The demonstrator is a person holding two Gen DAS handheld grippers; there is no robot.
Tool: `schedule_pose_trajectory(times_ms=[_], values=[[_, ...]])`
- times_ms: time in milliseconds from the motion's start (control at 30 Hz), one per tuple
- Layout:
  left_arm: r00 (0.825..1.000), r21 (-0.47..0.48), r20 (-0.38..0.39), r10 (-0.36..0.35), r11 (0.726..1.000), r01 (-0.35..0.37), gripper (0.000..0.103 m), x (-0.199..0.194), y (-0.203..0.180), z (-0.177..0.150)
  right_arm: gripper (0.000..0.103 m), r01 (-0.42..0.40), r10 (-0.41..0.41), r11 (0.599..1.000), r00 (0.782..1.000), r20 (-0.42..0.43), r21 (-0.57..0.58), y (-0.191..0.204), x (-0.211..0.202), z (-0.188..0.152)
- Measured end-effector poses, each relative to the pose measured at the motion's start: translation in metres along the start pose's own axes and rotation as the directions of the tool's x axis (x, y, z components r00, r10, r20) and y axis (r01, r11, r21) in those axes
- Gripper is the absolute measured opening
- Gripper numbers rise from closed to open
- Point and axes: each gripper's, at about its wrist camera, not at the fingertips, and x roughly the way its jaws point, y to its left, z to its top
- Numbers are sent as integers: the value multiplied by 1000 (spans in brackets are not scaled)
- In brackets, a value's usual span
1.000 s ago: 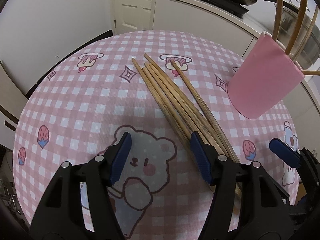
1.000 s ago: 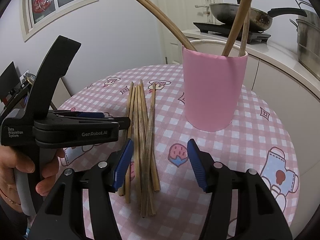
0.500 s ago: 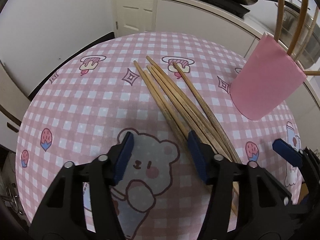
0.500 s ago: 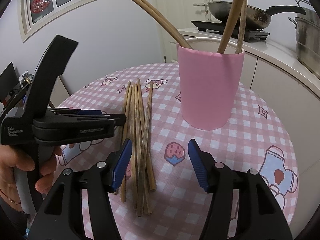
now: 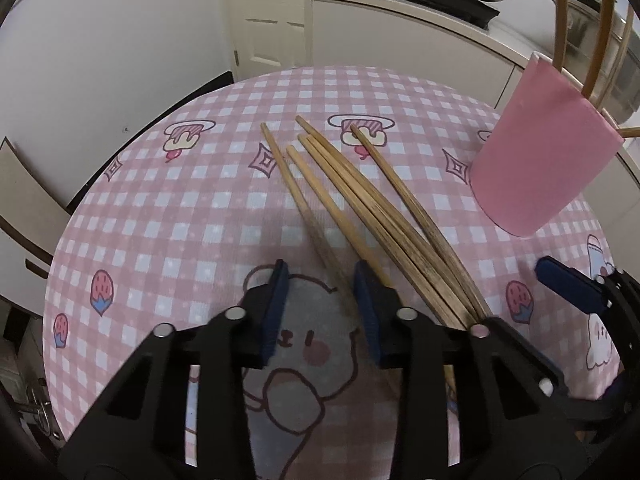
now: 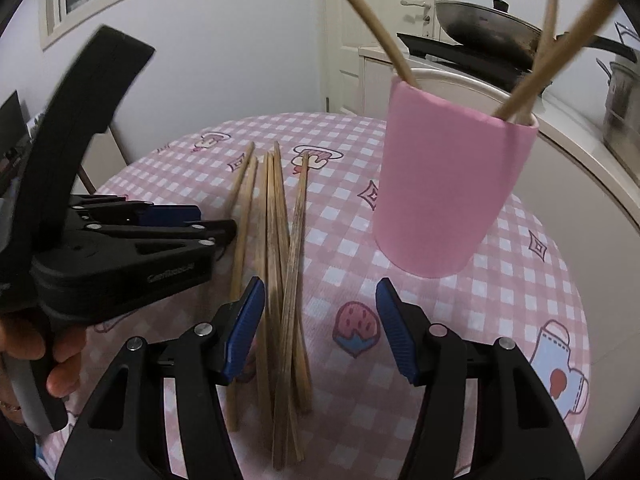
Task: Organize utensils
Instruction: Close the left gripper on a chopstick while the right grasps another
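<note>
On the left of the chopstick pile [image 5: 360, 208], our left gripper [image 5: 320, 308] is closing around the leftmost chopstick [image 5: 304, 208], not yet pinching it. We should clamp squarely so it lifts without rolling. Right of it, our right gripper [image 6: 320, 320] narrows over the pile's near ends, grasping nothing. Far right stands the pink cup [image 6: 448, 184], on a pink checked tablecloth [image 5: 160, 208]; a wok [image 6: 480, 28] sits on the far counter.

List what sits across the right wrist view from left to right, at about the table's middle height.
left gripper held in a hand → loose wooden chopsticks lying on the checked tablecloth → pink cup holding more chopsticks.
</note>
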Motion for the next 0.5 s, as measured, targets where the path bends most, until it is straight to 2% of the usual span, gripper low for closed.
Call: schedule_pose_trajectory(times_ms=[67,133,200,333,500], values=[[1000,1,2,-6,1000,6,18,-1,3,0,36,7,-8,1000,1000,-15,-14,2,4,1],[1000,-5,3,-18,1000,18,13,-2,7,-2,30,5,-6,1000,999,-33,-20,3,9,2],[999,-10,3,-32,999,32,11,-5,12,-4,25,-8,7,1000,999,-37,-19,4,11,3],[999,-8,3,-45,999,45,9,-9,15,-10,6,-47,46,999,998,-49,-22,8,12,4],[996,-19,-5,-84,996,84,7,-17,26,-21,5,-56,55,998,997,-49,-17,11,7,1]])
